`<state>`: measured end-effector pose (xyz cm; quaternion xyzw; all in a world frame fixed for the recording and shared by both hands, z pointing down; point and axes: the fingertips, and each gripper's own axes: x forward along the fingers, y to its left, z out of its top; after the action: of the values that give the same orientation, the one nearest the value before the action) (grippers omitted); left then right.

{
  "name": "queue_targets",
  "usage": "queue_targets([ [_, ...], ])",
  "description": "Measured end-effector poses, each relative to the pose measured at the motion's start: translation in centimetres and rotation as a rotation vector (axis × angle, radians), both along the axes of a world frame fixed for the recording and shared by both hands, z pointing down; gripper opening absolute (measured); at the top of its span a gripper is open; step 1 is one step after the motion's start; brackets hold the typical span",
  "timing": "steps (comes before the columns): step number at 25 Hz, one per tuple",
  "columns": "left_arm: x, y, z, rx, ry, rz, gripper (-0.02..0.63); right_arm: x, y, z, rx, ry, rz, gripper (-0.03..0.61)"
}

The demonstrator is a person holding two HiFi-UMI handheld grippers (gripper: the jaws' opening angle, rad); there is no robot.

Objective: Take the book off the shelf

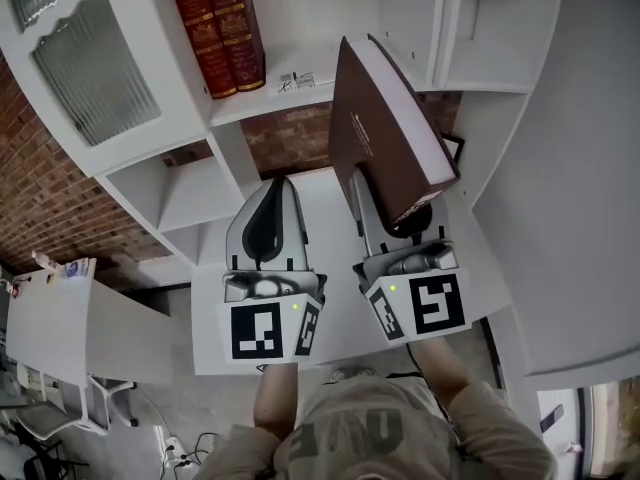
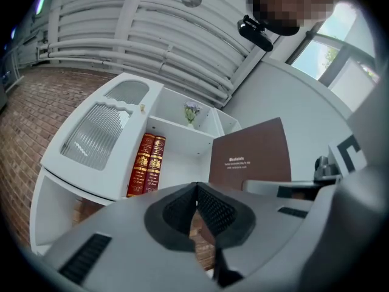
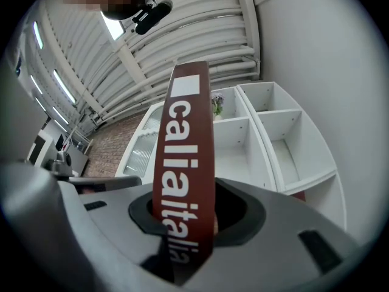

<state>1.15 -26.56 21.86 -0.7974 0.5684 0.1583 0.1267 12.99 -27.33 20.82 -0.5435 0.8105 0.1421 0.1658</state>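
Note:
A thick brown book [image 1: 385,128] stands clear of the white shelf unit [image 1: 190,193], held from below by my right gripper [image 1: 405,218]. In the right gripper view its dark red spine [image 3: 185,175] with white lettering runs up between the jaws, which are shut on it. My left gripper [image 1: 268,223] hangs beside it on the left, jaws shut with nothing between them [image 2: 196,208]. The left gripper view shows the book's brown cover [image 2: 250,157] at the right. Two red books with gold print [image 1: 218,26] stand upright in a shelf compartment.
The shelf unit has several open compartments [image 3: 285,139] and a ribbed glass door [image 1: 95,68] on its left side. A brick wall [image 1: 35,188] is behind it. A small flower [image 2: 192,111] sits in a compartment next to the one with the red books [image 2: 146,163].

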Motion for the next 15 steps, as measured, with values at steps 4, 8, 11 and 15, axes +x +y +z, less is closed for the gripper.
queue_targets([
  [4,-0.7,0.8,1.1,0.018,0.033,-0.017,0.012,0.0,0.3,2.6,-0.031,0.033,0.009,0.15],
  [8,-1.2,1.4,2.7,0.001,0.031,-0.049,0.012,0.6,0.6,4.0,-0.052,0.024,0.011,0.15],
  [11,-1.6,1.5,4.2,-0.014,0.034,-0.072,0.012,1.1,1.1,5.0,-0.061,0.028,0.018,0.15],
  [15,-1.4,1.3,5.4,-0.043,0.031,-0.078,0.012,1.5,1.5,6.3,-0.087,0.007,0.016,0.15],
])
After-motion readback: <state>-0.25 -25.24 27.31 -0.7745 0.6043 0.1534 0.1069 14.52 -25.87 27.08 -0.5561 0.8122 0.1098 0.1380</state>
